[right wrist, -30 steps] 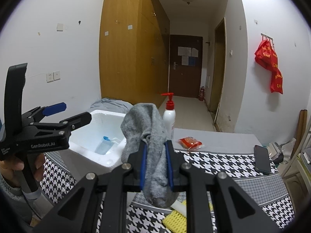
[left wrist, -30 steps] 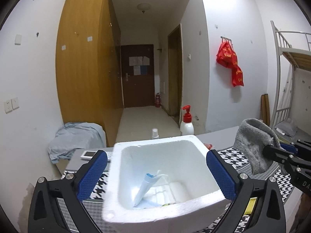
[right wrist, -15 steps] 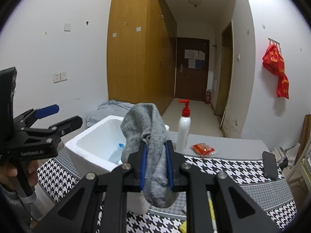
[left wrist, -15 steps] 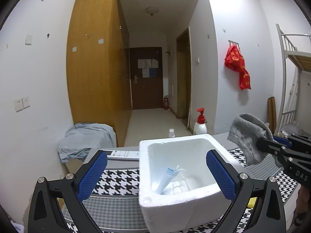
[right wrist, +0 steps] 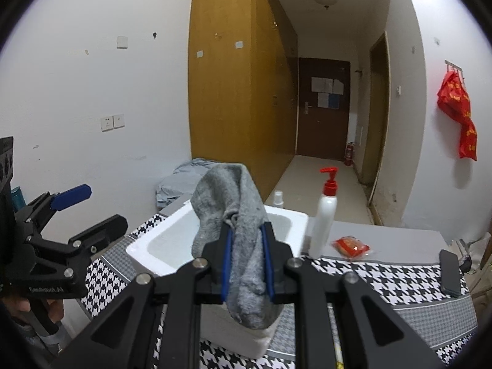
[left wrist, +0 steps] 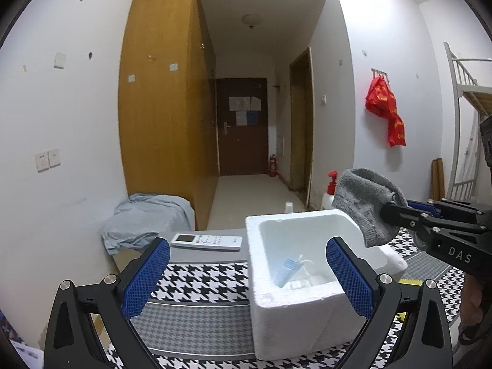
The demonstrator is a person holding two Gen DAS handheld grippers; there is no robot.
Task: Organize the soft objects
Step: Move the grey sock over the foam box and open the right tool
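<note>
A white remote [left wrist: 206, 241] lies on the houndstooth tablecloth [right wrist: 396, 272]. A red-capped pump bottle [right wrist: 323, 218] stands beside a red packet [right wrist: 351, 246]; a black phone [right wrist: 449, 273] lies well apart.

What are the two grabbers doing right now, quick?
Left gripper: open, holding nothing, with the white foam box in front of it.
Right gripper: shut on the gray sock.

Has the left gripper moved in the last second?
Yes. The left gripper drew back and leftward: the foam box once filled the gap between its jaws; now it sits right.
</note>
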